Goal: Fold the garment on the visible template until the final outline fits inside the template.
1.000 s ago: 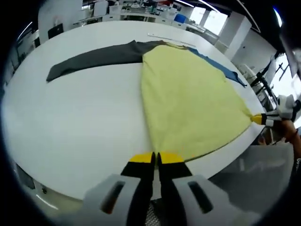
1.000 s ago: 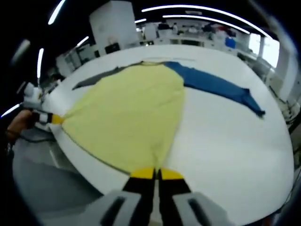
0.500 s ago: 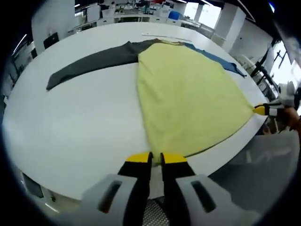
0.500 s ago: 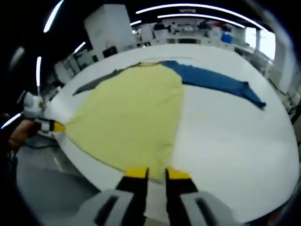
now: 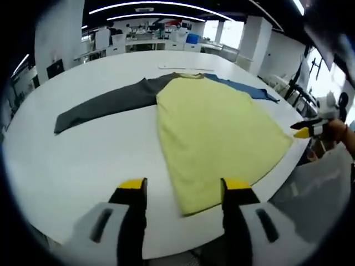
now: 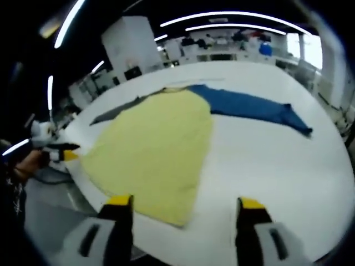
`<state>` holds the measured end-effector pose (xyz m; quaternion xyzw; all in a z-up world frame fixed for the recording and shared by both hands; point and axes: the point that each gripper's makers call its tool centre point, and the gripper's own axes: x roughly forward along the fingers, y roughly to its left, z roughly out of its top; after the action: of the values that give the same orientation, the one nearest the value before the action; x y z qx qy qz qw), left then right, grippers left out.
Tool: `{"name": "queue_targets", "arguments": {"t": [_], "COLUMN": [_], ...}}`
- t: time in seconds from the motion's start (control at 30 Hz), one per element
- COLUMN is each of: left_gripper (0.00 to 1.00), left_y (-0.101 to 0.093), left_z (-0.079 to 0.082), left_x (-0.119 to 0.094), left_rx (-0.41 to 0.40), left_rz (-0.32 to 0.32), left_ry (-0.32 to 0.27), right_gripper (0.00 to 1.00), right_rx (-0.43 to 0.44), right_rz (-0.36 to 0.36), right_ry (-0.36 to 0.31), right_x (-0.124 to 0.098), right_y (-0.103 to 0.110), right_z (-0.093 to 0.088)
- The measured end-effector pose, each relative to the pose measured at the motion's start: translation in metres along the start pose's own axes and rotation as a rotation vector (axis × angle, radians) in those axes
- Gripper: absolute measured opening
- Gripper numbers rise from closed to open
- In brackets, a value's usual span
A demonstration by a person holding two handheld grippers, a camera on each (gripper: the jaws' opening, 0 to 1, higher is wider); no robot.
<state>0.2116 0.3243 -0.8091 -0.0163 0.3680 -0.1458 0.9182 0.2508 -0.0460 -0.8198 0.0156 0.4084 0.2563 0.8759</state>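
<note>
Garment (image 5: 216,124): one, flat; two tongs, both agape.

A large white table (image 5: 83,166) is seen across the middle of both views. Long ceiling light strips (image 6: 244,14) are seen at the top. White pillars (image 5: 256,47), a bright window (image 6: 313,50) at upper right and distant desks (image 5: 138,41) are visible beyond.
</note>
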Motion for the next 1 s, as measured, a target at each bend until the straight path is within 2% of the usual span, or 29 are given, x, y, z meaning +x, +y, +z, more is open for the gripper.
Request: {"name": "queue_targets", "arguments": {"t": [0.1,0.23,0.33,0.53,0.67,0.83,0.93,1.0], "left_gripper": [0.60,0.70,0.75,0.82,0.89,0.99,0.99,0.99], "left_y": [-0.001,-0.001,-0.001,-0.003,-0.005,0.000,0.001,0.001], "left_z": [0.009,0.018,0.024,0.030,0.035,0.042,0.049,0.053], "left_x": [-0.002,-0.002,-0.004,-0.005,-0.006,-0.006,-0.009,-0.011], "left_rx": [0.018,0.016,0.024,0.064,0.063,0.104,0.120,0.116], "left_rz": [-0.007,-0.016,-0.021,-0.037,-0.048,-0.027,-0.021,-0.019], "left_ry": [-0.032,-0.065,-0.085,-0.101,-0.122,-0.137,-0.158,-0.172], "right_gripper": [0.80,0.80,0.81,0.81,0.81,0.80,0.76,0.74], "right_rx": [-0.005,-0.044,0.007,-0.035,-0.044,-0.055,-0.066,-0.057], "right_rz": [-0.011,-0.064,-0.055,-0.088,-0.099,-0.110,-0.130,-0.146], "right_ry": [-0.015,-0.048,-0.124,-0.133,-0.147,-0.164,-0.169,-0.172], "right_x": [-0.002,-0.003,-0.002,-0.005,-0.003,0.005,0.012,0.013], "right_y": [-0.008,-0.033,-0.049,-0.078,-0.098,-0.120,-0.149,-0.158], "right_z": [0.009,0.027,0.049,0.070,0.083,0.096,0.101,0.103]}}
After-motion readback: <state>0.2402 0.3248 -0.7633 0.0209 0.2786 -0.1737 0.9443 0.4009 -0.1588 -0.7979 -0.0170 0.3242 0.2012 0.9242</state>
